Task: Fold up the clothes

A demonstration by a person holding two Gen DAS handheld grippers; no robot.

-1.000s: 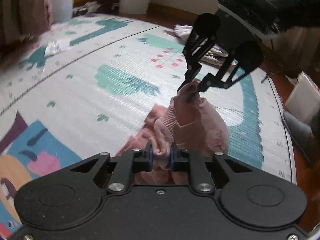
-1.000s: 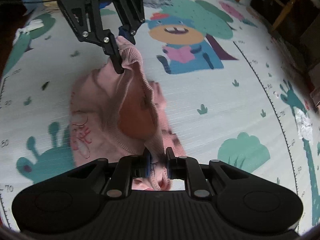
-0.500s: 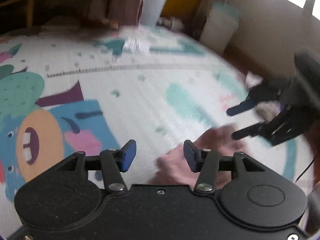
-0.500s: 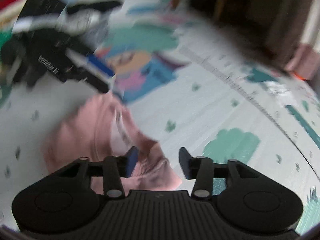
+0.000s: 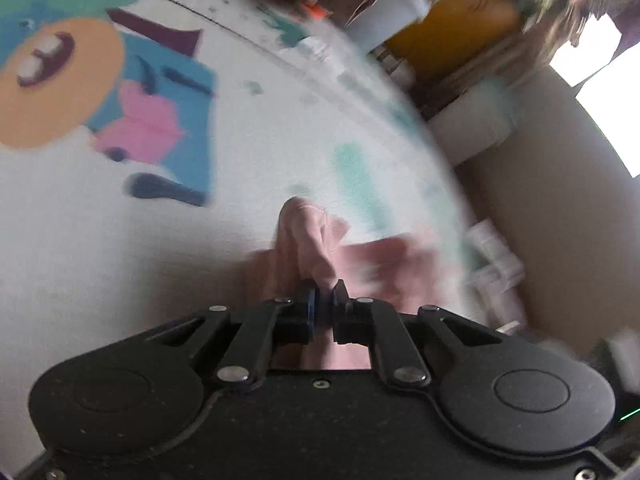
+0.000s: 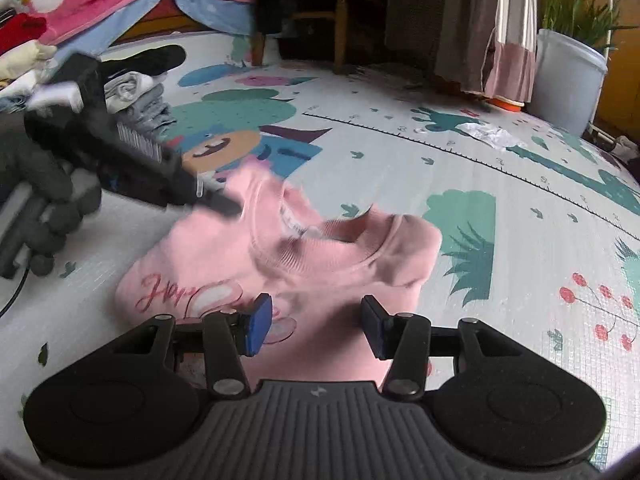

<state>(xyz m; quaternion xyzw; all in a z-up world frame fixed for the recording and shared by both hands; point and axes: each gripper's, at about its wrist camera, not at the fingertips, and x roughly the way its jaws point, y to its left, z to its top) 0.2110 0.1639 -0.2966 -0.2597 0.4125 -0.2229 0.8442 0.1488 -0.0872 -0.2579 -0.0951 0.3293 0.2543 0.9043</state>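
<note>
On the cartoon-printed play mat, the left gripper is clenched on a pinch of the pink sweatshirt, at its edge beside the ribbed collar, with a gloved hand on its handle. The right gripper hovers with its blue pads spread wide and empty just above the sweatshirt's front. The sweatshirt lies rumpled on the mat, red script lettering showing. Beyond stand a pile of clothes and a white planter.

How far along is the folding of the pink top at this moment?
Early. The pink top lies rumpled on the play mat, collar up, no fold visible. In hand: the left gripper pinches a bunch of its fabric; the right gripper hangs open above it. All folding remains.
</note>
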